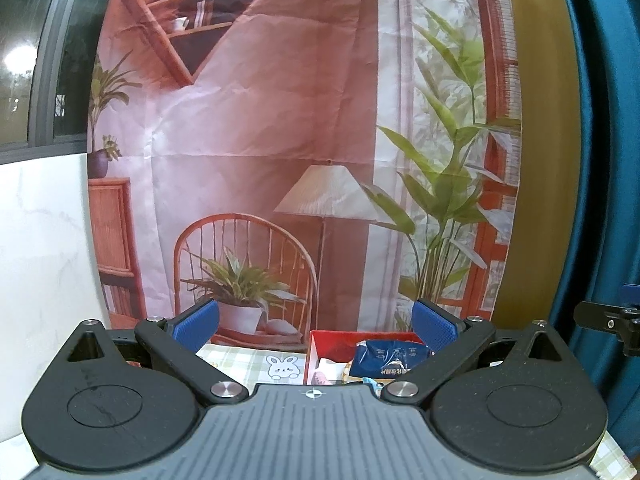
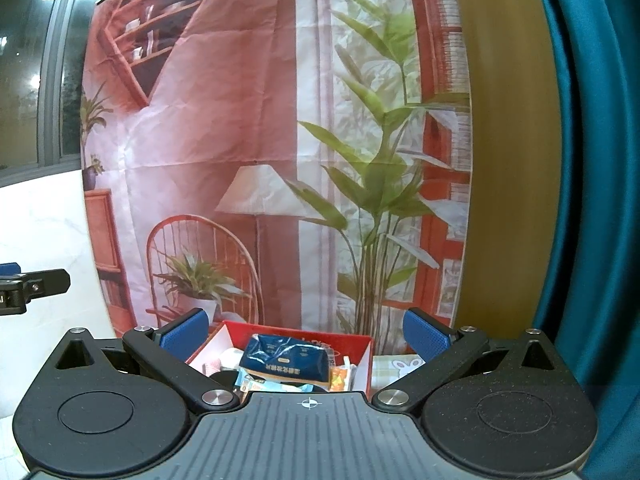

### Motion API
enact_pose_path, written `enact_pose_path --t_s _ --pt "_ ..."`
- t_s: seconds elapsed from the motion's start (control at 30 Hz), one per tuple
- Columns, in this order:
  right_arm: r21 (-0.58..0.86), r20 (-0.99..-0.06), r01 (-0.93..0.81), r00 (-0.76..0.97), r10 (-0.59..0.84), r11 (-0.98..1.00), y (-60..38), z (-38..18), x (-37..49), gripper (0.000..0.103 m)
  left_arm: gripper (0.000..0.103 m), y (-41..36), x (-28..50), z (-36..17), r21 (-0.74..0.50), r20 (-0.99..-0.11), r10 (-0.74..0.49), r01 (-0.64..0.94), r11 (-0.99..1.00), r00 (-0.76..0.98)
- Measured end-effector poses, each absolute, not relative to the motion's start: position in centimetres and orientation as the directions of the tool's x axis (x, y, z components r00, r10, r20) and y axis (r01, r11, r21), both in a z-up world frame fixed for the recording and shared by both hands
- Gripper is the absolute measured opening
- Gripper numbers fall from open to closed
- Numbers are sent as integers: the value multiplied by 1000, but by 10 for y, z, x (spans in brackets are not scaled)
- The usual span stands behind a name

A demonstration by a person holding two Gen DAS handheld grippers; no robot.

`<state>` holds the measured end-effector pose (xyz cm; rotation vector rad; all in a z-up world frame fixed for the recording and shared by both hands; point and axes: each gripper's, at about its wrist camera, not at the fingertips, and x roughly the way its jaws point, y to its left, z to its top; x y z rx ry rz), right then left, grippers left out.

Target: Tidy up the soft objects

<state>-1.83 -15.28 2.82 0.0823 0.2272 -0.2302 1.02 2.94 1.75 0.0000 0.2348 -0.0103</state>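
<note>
Above red box (image 2: pixel 360 344), both grippers' jaws wide, seemingly empty.

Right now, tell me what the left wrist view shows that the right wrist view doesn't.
Only the left wrist view shows the whole bunny print on the checked tablecloth, left of the red box. Only the right wrist view shows the orange packet inside the box. Both show the dark blue tissue pack, the printed backdrop, and each gripper's blue fingers spread open, holding nothing.

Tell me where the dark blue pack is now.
The dark blue pack lies on top inside the red box, centred ahead of the open right gripper.
</note>
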Motion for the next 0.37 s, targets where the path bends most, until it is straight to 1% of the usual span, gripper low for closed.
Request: enact_pose_path --t_s 0.13,0.37 --pt "52 -235 232 948 -214 971 -152 28 -18 103 103 29 11 16 5 -242 13 -12 1000 970" --pt "52 -241 234 946 -215 971 -152 27 -17 103 103 29 9 16 5 -237 14 -13 1000 971"
